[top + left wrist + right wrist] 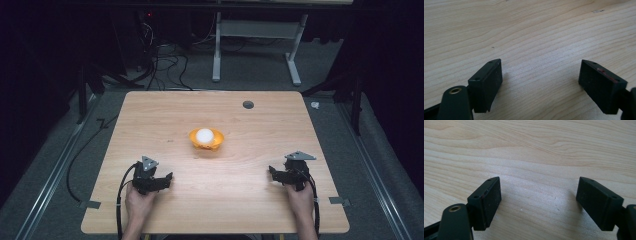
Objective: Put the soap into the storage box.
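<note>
Two grippers rest at the near edge of the wooden table (150,115), jaws spread wide, nothing between them. Left gripper (168,178) sits near-left, right gripper (272,171) near-right. White ball (204,135) lies in the orange bowl (218,140) at table centre, well apart from both. Judged step: start, before any reach. Next move calls for a forward, inward reach to the bowl, jaws kept spread to clear the rim.
</note>
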The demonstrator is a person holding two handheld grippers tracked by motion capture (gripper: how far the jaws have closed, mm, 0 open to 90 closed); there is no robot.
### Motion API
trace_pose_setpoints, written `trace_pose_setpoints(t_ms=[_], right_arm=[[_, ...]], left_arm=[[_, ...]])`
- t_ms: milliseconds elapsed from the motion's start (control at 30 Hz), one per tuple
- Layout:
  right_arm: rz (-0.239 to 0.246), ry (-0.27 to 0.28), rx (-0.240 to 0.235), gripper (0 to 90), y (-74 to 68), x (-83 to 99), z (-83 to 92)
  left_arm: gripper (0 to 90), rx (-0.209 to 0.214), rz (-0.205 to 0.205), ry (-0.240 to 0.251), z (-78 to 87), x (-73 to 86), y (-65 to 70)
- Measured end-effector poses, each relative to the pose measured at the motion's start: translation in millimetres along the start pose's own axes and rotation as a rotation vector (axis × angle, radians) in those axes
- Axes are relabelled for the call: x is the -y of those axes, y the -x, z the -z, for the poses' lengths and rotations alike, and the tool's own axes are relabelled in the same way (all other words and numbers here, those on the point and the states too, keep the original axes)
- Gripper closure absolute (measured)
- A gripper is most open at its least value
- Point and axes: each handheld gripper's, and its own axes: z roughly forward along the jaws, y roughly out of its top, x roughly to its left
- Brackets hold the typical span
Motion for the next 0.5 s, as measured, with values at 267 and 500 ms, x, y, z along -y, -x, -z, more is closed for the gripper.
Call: trace_pose_setpoints(t_ms=[267,500], right_arm=[[-0.001,0.000,0.000,21.1,-0.1,0.0,0.0],[-0.002,0.000,-0.001,21.0,-0.1,0.1,0.0]], left_arm=[[19.0,-0.006,0.006,0.008,0.1,1.3,0.9],[19.0,-0.008,0.009,0.010,-0.1,1.3,1.2]])
